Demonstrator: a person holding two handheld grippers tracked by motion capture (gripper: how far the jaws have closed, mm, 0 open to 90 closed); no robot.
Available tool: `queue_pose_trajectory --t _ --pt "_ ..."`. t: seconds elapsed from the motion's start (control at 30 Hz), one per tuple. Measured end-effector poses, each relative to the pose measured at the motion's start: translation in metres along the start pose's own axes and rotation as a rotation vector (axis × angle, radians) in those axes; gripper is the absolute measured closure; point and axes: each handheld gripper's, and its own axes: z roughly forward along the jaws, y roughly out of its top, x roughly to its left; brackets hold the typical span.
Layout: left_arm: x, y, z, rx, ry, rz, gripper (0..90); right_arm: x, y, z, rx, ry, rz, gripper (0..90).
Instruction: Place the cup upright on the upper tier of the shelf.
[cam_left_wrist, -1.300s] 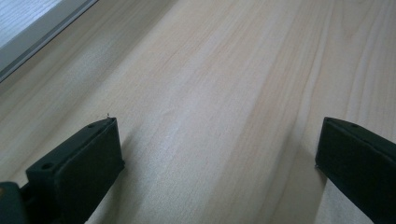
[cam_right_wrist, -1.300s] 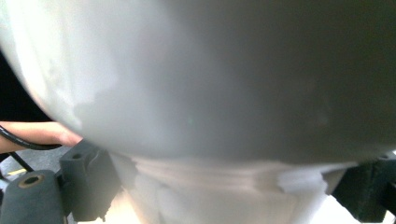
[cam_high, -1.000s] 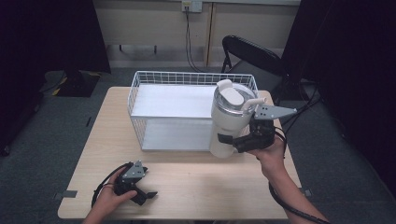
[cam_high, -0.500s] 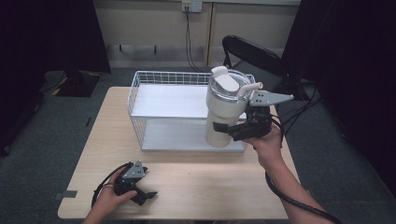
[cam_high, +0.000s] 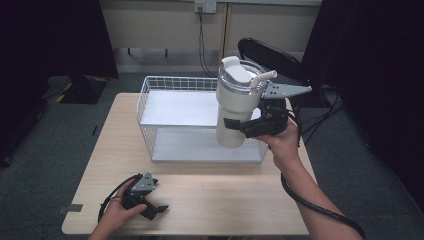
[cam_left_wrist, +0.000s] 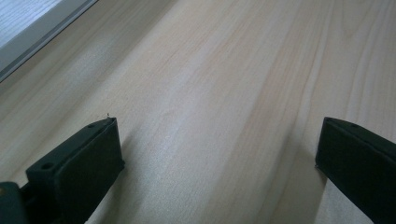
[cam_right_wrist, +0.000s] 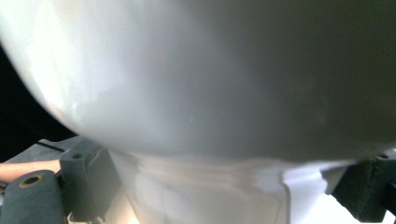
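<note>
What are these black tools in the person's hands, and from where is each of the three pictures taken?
They are hand-held grippers, each with two black fingers, and each carries its own small camera. The high view looks down on a wooden table from above the person. On the table stands a white wire basket. The right gripper is closed on a white tumbler with a lid and a straw, lifted over the basket. The right gripper view is taken close against the tumbler's wall. The left gripper rests on the table near the person, open and holding nothing; the left gripper view shows its fingers wide apart over bare wood.
</note>
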Motion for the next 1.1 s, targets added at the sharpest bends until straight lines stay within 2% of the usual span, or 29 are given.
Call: queue_pose_trajectory --t 0.27,0.8,1.1 --pt "0.0 0.0 0.0 0.0 0.0 0.0 0.0 -0.003 0.01 0.004 0.0 -0.003 0.013 10.2" --pt "0.0 0.0 0.0 0.001 -0.002 0.0 0.0 -0.011 0.033 0.017 -0.004 -0.044 0.01 10.2" --pt "0.0 0.0 0.0 0.003 -0.004 0.0 0.0 -0.017 0.037 0.028 0.001 -0.068 0.008 10.2"
